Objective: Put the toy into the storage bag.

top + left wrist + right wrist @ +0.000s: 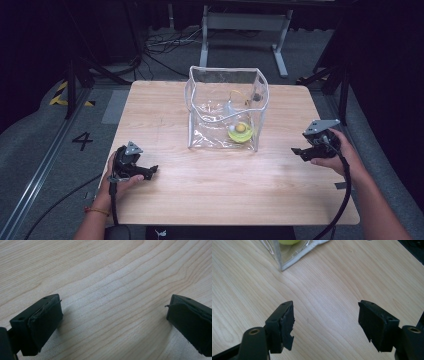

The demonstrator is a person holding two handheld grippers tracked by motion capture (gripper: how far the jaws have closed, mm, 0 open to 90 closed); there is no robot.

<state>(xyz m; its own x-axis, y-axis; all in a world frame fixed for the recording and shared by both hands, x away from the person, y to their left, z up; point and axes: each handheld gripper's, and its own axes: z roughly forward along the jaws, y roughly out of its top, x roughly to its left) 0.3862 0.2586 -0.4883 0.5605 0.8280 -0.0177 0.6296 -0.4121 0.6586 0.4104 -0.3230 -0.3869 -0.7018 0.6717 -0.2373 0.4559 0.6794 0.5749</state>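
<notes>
A clear plastic bag [226, 107] with a white rim stands upright in the middle of the wooden table [200, 180]. Inside it lie a yellow-green round thing [240, 131] and a thin yellow cord. My left gripper [152, 171] rests low at the table's front left, open, with bare wood between its pads [46, 322]. My right gripper [296, 151] is at the right side of the table, open and pointing toward the bag; nothing lies between its pads [287, 322]. In the right gripper view the bag's near corner [284, 257] sits at the top, with the yellow-green thing [287, 241] behind the plastic.
The table's right edge [345, 165] runs close by my right hand. A metal frame [245, 22], loose cables and a floor mark "4" [82, 141] lie beyond and beside the table. Bare wood spreads in front of the bag.
</notes>
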